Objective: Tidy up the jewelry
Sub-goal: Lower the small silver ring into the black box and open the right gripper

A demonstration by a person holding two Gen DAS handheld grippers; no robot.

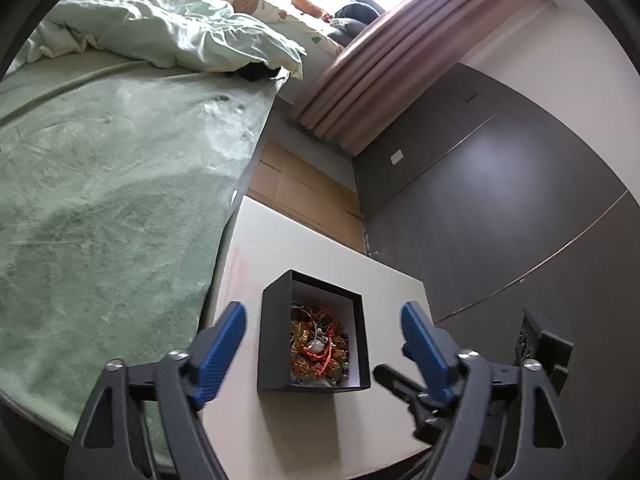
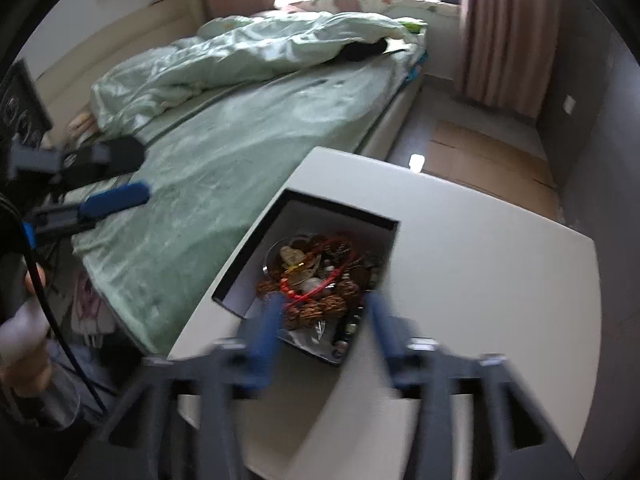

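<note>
A black open box (image 1: 272, 340) with a white lining stands on a white table (image 1: 256, 240). It holds a tangled heap of jewelry (image 1: 320, 344): brown bead bracelets, red cord, small charms. My left gripper (image 1: 322, 322) is open, hovering above the table with its blue fingers either side of the box. In the right wrist view the box (image 2: 256, 248) and jewelry (image 2: 324, 276) lie just ahead. My right gripper (image 2: 324, 312) is open, blurred, its fingers over the near end of the box, empty.
A bed with a green blanket (image 1: 100, 200) and crumpled duvet (image 1: 160, 28) runs along the table's left side. Dark wardrobe doors (image 1: 500, 200) stand to the right. Pink curtains (image 1: 400, 68) hang beyond. Flattened cardboard (image 2: 488, 156) lies on the floor behind the table.
</note>
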